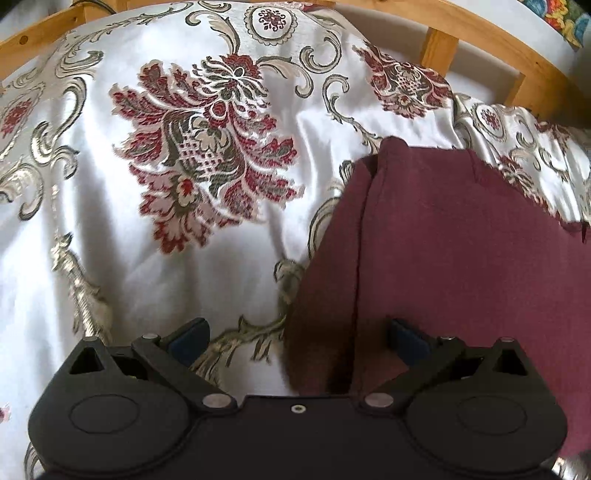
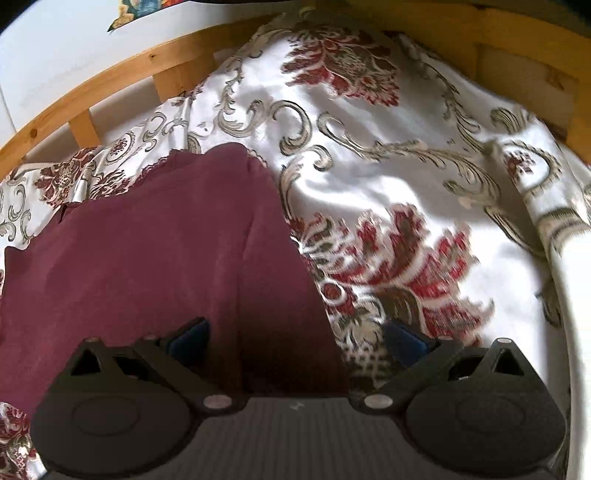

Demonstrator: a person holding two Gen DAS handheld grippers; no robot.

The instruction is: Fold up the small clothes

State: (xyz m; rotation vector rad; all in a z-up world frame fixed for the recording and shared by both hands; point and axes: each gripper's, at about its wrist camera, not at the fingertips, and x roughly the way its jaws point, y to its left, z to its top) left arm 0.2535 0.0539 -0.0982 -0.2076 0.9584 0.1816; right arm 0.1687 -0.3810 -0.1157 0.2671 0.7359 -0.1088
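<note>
a maroon garment is lying on a shiny white bedspread that is carrying red flowers and grey-gold scrolls. in the left wrist view the garment is filling the lower right part of the picture, with a long fold line running down it near its left edge, and that edge is passing between the two fingers. the left gripper is hovering low over that edge with its jaws standing wide apart; its blue pads are showing on both sides, one over the bedspread and the other over the maroon cloth, and neither is pinching anything.

in the right wrist view the garment is sitting in the lower left, its right edge sloping down toward the middle of the picture, and a thin strip of lace trim is showing along its far edge. the right gripper is also standing wide open, straddling that right edge: one pad is lying over the maroon cloth and the other over the flowered bedspread. whether the pads are touching the fabric is not clear from here.

a wooden bed frame with short upright slats is curving along the far side in both views, and a white wall is showing behind it. a scrap of bright multicoloured cloth is peeking in at the top corner.
</note>
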